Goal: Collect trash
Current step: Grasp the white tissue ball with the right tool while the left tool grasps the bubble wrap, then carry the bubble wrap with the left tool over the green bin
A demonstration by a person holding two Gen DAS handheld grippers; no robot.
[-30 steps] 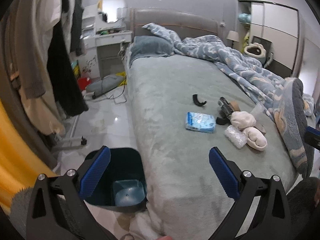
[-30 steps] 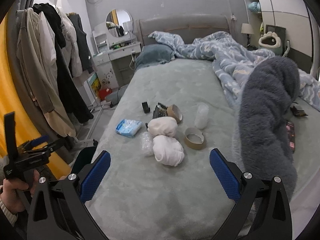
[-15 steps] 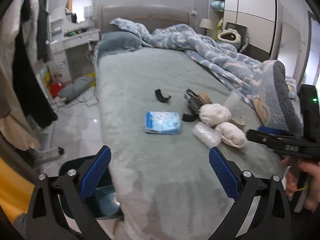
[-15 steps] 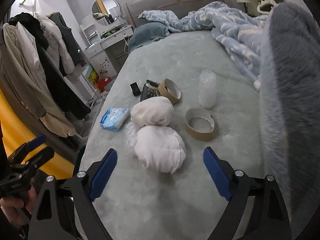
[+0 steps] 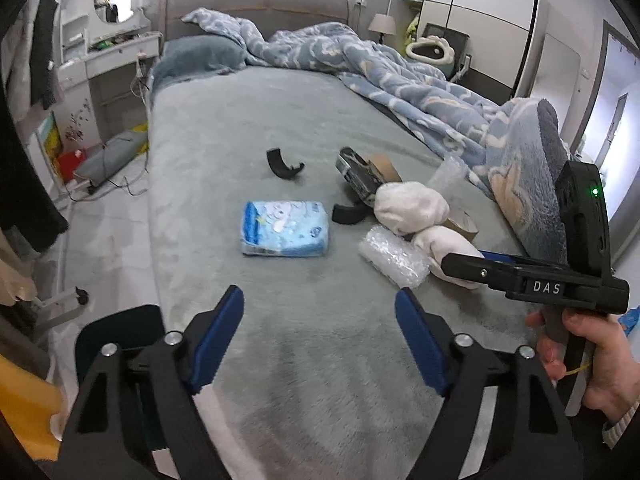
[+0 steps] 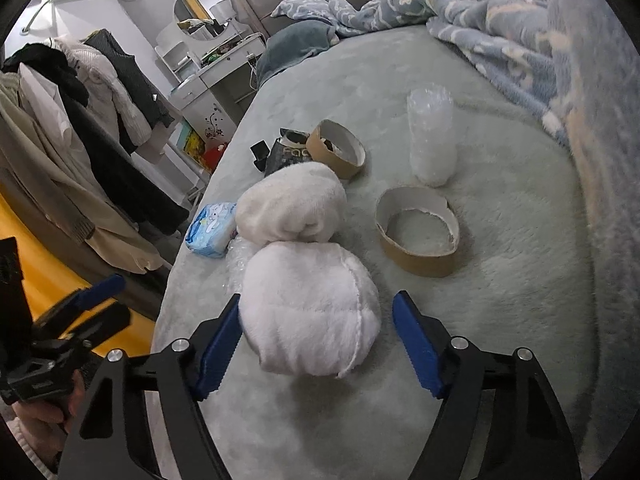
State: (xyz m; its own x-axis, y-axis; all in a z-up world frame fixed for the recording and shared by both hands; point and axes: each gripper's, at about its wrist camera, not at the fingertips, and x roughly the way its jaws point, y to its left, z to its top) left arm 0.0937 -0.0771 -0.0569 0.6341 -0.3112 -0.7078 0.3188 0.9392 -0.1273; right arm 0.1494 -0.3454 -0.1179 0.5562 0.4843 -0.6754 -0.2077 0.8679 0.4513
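My right gripper is closing around the nearer white fluffy bundle, which sits between the blue pads near the foot edge of the bed; the left pad looks at its side, the right pad apart, so nothing is gripped. My left gripper is closing too, with nothing between its jaws, over bare bedspread. The tissue pack lies toward the bed's left edge, bubble wrap beside the bundles.
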